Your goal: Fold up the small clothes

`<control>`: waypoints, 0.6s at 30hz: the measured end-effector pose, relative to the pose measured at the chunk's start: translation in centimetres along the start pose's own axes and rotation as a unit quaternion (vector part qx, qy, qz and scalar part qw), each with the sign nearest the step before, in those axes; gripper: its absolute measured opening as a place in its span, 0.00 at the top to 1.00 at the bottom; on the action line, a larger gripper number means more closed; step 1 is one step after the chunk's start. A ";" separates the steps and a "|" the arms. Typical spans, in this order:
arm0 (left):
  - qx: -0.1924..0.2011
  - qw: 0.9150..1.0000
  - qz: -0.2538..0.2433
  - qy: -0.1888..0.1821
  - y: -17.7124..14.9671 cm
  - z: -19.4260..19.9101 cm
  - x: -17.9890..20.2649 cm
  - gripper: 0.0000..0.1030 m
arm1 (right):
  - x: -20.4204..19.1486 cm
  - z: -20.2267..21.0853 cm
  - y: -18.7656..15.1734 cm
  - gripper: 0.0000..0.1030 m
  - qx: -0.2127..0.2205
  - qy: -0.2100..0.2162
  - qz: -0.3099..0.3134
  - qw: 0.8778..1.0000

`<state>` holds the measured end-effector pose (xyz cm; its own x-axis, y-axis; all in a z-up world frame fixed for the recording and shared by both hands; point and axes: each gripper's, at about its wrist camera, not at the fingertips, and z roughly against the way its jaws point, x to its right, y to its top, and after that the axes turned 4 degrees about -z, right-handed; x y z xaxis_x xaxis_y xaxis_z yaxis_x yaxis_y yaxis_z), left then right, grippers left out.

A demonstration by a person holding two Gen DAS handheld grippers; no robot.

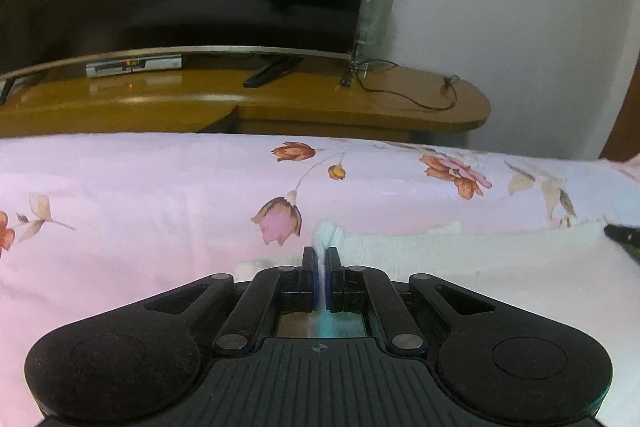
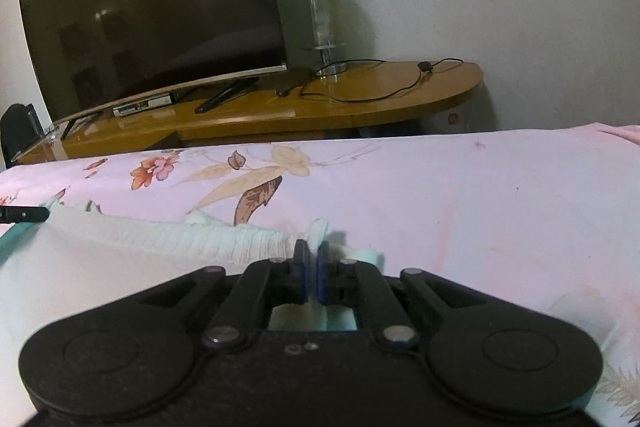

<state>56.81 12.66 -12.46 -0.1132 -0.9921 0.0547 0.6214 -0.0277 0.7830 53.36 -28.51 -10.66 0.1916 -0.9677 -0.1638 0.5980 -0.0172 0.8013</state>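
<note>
1. Pink floral bedsheet (image 1: 140,187) spreads out under and ahead of both claws, covering the whole bed.
2. Dark TV screen (image 2: 152,11) stands on a wooden stand (image 2: 360,99), well beyond the claws, behind the far bed edge.
3. White knit garment (image 1: 420,251) lies flat on the sheet, running from the left claw across to the right one; the ribbed band is its far edge.
4. Left gripper (image 1: 321,255): jaws closed, pinching a bunched corner of the garment; a tuft sticks up just past the tips, and cloth shows through the gap behind them.
5. Right gripper (image 2: 311,253): jaws closed on the garment's other corner; a tuft pokes up just ahead of the tips, the rest of the cloth trails off to the claw's left.
6. Left claw's finger tip also shows at the left edge of the right wrist view, touching the garment's far corner.
7. Glass vase (image 2: 322,23) sits on the stand beside the TV, far ahead of the claws.
8. Black cable (image 2: 380,87) loops across the stand top by the vase.
</note>
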 end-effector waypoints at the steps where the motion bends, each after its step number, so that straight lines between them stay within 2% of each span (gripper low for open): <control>1: -0.002 1.000 -0.007 0.001 0.1 0.1 0.1 0.97 | -0.1 0.0 0.0 0.94 -0.002 -0.001 0.002 1.000; 2: -0.005 1.000 -0.012 0.004 0.3 0.2 0.2 0.92 | -0.2 0.1 0.1 0.94 -0.006 -0.001 0.003 1.000; 4: -0.007 1.000 -0.011 0.017 0.5 1.1 0.0 0.69 | 0.0 0.5 0.4 0.88 -0.015 0.003 -0.001 1.000; 5: -0.003 1.000 -0.011 0.025 0.5 1.8 -0.2 0.43 | 0.1 0.9 0.6 0.82 -0.015 0.004 -0.006 1.000; 6: 0.012 0.999 -0.013 0.041 0.4 2.8 -0.3 0.24 | 0.2 1.6 0.7 0.70 -0.012 0.009 -0.009 1.000; 7: 0.029 0.998 -0.017 0.054 0.3 3.7 -0.3 0.24 | 0.1 2.4 0.8 0.64 -0.006 0.015 -0.008 1.000; 8: 0.041 0.998 -0.020 0.051 0.3 4.6 -0.3 0.24 | -0.1 3.1 0.9 0.64 -0.002 0.014 -0.003 1.000; 9: 0.045 0.998 -0.018 0.030 0.3 5.2 -0.1 0.27 | -0.4 3.7 1.0 0.69 -0.002 0.020 0.001 1.000; 10: 0.045 0.999 -0.021 -0.001 0.5 5.5 0.4 0.34 | -0.9 4.2 1.0 0.75 -0.004 0.035 0.002 0.999; 11: 0.037 0.998 -0.036 -0.020 0.6 5.5 1.3 0.58 | -1.5 4.3 1.1 0.78 -0.007 0.045 0.005 0.999; 12: 0.027 0.998 -0.055 -0.032 0.5 5.3 2.5 0.75 | -2.7 3.9 1.1 0.83 -0.019 0.058 0.016 0.998; 13: 0.020 0.996 -0.068 -0.052 0.4 5.0 3.6 0.76 | -3.8 3.6 1.0 0.86 -0.026 0.071 0.027 0.997; 16: 0.005 0.988 -0.121 -0.097 -0.4 4.1 6.8 0.76 | -7.8 2.1 0.6 0.86 -0.051 0.131 0.072 0.987; 18: 0.000 0.984 -0.142 -0.111 -0.8 3.5 8.2 0.76 | -10.2 1.2 -0.2 0.86 -0.067 0.152 0.112 0.980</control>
<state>52.67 4.95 -10.49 -0.4485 -0.8932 -0.0328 0.5407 -0.3003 0.7858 50.34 -18.91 -8.49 0.5411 -0.8231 -0.1725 0.6074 0.2406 0.7571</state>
